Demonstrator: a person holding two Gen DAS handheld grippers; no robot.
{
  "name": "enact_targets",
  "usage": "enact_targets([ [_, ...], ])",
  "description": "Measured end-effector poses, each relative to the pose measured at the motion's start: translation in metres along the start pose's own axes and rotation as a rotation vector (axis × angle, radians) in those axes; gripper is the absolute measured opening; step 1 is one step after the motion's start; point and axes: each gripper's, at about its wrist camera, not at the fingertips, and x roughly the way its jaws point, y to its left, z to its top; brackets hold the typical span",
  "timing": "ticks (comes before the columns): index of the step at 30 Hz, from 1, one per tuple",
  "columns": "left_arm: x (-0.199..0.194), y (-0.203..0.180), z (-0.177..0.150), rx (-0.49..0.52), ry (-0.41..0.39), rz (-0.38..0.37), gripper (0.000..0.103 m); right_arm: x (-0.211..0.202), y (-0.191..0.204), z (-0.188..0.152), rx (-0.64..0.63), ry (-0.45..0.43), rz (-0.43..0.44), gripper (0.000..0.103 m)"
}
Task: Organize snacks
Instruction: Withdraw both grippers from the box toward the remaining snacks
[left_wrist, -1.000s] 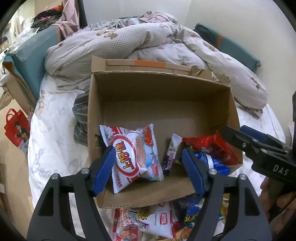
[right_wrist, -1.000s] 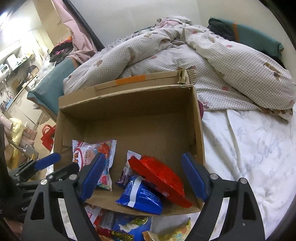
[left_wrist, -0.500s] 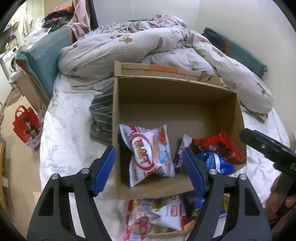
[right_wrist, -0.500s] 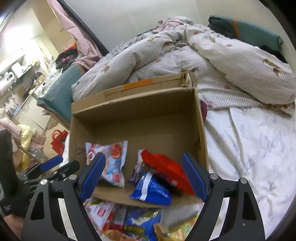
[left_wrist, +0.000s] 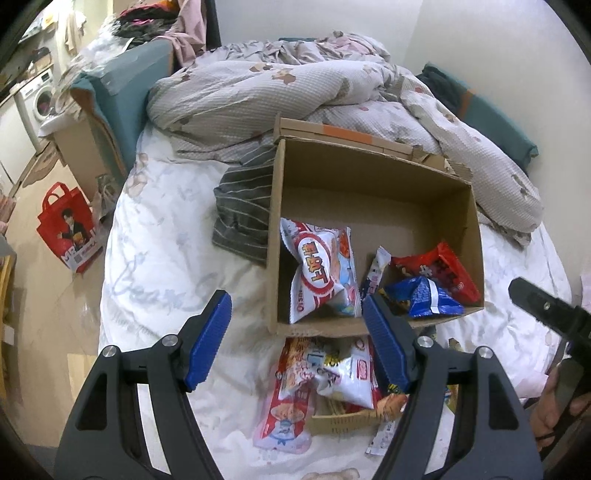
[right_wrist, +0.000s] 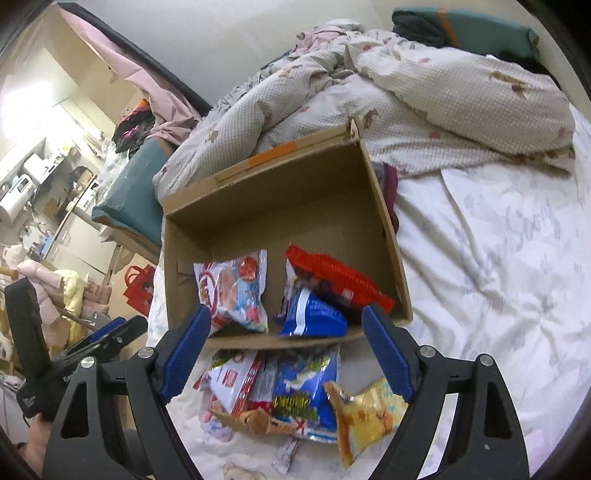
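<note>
**Both tools pulled back from the box**

I've drawn both tools back since a second ago; more of the bed (left_wrist: 159, 266) shows now. My left tool (left_wrist: 297, 339) and right tool (right_wrist: 286, 345) gape open, empty. The cardboard box (left_wrist: 373, 192) holds a white-and-red bag (left_wrist: 321, 273), a red packet (right_wrist: 332, 277) and a blue packet (right_wrist: 314, 314). More snacks (right_wrist: 295, 391) lie heaped before it, perhaps six; they overlap.

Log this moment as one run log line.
left gripper: open, empty | right gripper: open, empty | cardboard box: four packets inside | loose snack pile: on bed
</note>
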Motion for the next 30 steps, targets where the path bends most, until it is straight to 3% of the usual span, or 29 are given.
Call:
enact_targets([
  [11, -0.023, 0.019, -0.028, -0.012, -0.013, 0.008, 0.071, -0.017, -0.018, -0.027, 0.072, 0.022, -0.005, 0.086],
  [16, -0.017, 0.034, -0.041, -0.056, 0.04, 0.017, 0.071, -0.016, -0.034, -0.035, 0.144, 0.051, -0.002, 0.086],
  [21, -0.002, 0.045, -0.054, -0.116, 0.124, 0.015, 0.071, -0.014, -0.04, -0.039, 0.156, 0.065, -0.029, 0.086],
  [24, 0.014, 0.045, -0.063, -0.103, 0.191, 0.055, 0.071, -0.015, -0.044, -0.04, 0.164, 0.065, -0.038, 0.086],
  [27, 0.046, 0.046, -0.077, -0.105, 0.307, 0.073, 0.069, -0.015, -0.047, -0.041, 0.172, 0.069, -0.036, 0.086],
  [30, 0.077, 0.041, -0.089, -0.096, 0.404, 0.066, 0.061, -0.016, -0.046, -0.041, 0.167, 0.07, -0.04, 0.086],
])
